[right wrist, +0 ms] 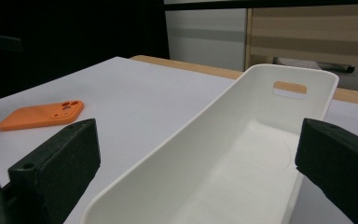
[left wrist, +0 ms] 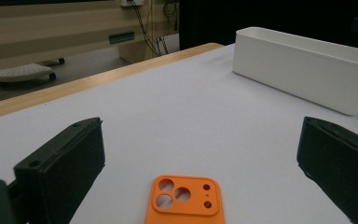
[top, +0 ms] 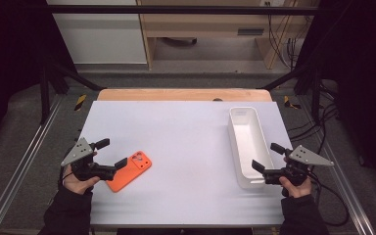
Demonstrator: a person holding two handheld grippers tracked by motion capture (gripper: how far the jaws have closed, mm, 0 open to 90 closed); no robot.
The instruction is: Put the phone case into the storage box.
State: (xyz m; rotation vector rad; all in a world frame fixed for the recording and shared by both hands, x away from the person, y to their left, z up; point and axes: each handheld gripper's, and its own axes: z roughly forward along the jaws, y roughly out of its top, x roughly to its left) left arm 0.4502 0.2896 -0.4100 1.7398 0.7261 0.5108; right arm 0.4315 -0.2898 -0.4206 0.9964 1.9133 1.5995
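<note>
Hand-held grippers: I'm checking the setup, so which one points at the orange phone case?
The left hand-held gripper; the orange phone case lies before its open jaws.

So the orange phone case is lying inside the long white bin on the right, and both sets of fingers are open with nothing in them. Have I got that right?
Not quite. The orange phone case lies flat on the white table, just ahead of the left gripper, well apart from the long white bin. The high view shows this, and the right gripper view shows the bin empty. The rest holds: both grippers' fingers are open and hold nothing.
</note>
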